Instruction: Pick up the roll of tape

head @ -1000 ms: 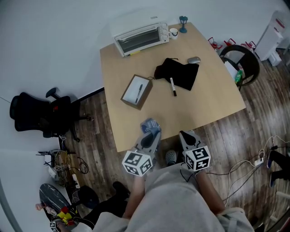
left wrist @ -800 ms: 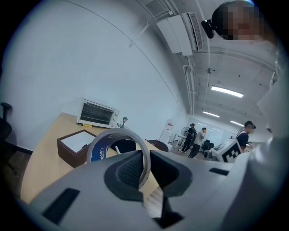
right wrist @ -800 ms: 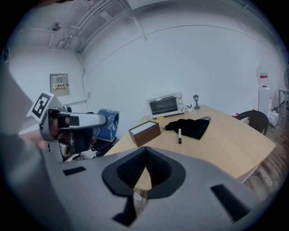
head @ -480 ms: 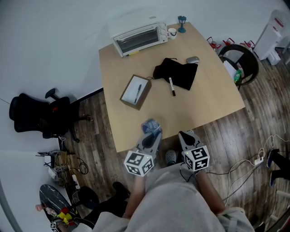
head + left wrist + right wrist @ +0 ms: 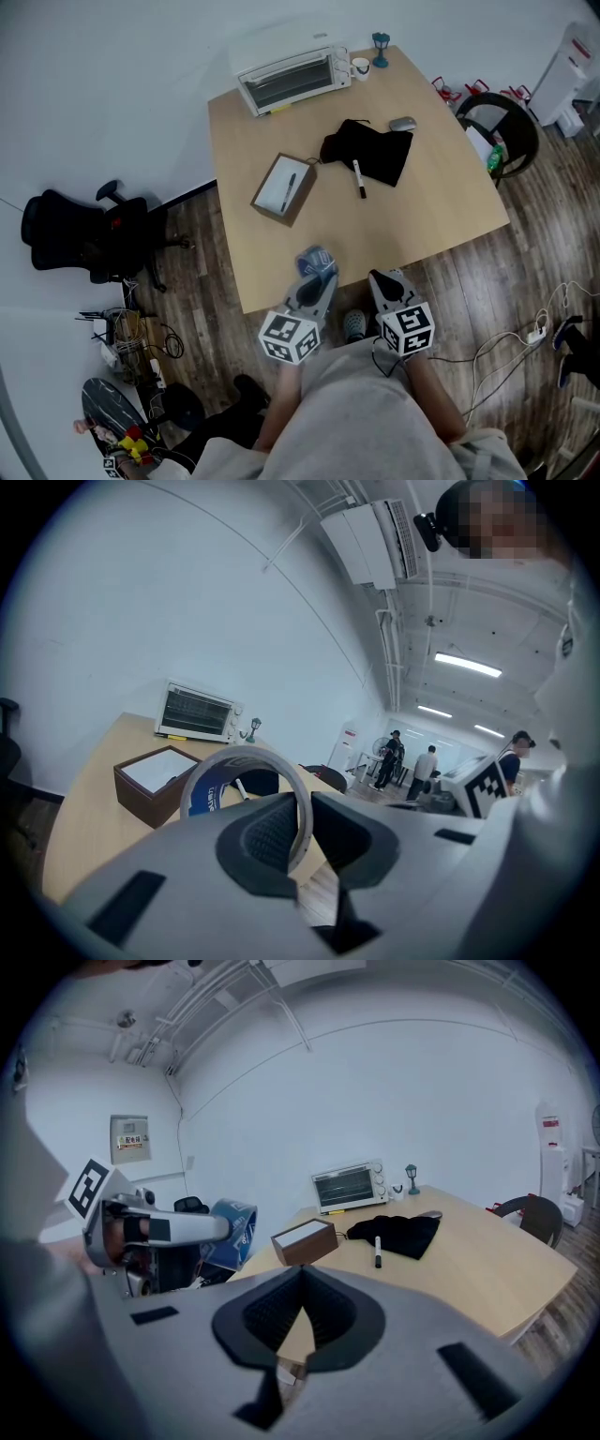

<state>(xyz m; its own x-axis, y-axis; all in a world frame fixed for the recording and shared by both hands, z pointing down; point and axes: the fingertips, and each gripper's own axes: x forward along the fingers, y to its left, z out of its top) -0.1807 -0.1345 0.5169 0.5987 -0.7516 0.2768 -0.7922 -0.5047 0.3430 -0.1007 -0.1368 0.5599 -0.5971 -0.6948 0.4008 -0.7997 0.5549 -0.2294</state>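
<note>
Left gripper pinches the tape by its rim, held in the air at the table's near edge. Right gripper hangs closed and empty. Pickup looks done.

Near half of the table is bare, right side too. Further back the brown box, the black cloth with a marker and the toaster oven stand in the way.
</note>
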